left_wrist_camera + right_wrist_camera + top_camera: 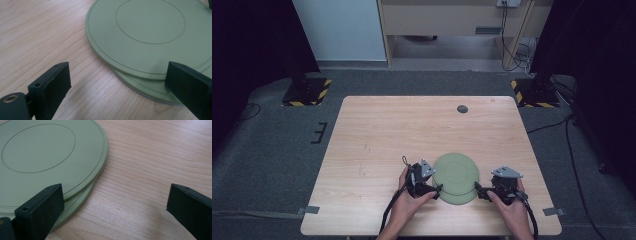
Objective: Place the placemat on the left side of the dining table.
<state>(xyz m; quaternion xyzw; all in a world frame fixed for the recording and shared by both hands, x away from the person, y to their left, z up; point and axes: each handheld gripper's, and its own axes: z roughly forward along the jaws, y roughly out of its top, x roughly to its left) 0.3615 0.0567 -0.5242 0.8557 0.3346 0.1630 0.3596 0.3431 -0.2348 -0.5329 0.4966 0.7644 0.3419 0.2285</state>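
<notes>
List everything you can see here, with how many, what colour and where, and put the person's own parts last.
Plates: two, green, stacked a little offset, on the near middle of the table between the grippers.
Table: one, light wood, centre.
Round disc: one, dark grey, far side of the table top.
Floor: grey carpet, around the table.
Striped bases: two, black and yellow, beyond the table's far corners.
Cabinet: one, light wood, at the back.
Left gripper: one, black, open, at the plates' left edge.
Right gripper: one, black, open, at the plates' right edge.
</notes>
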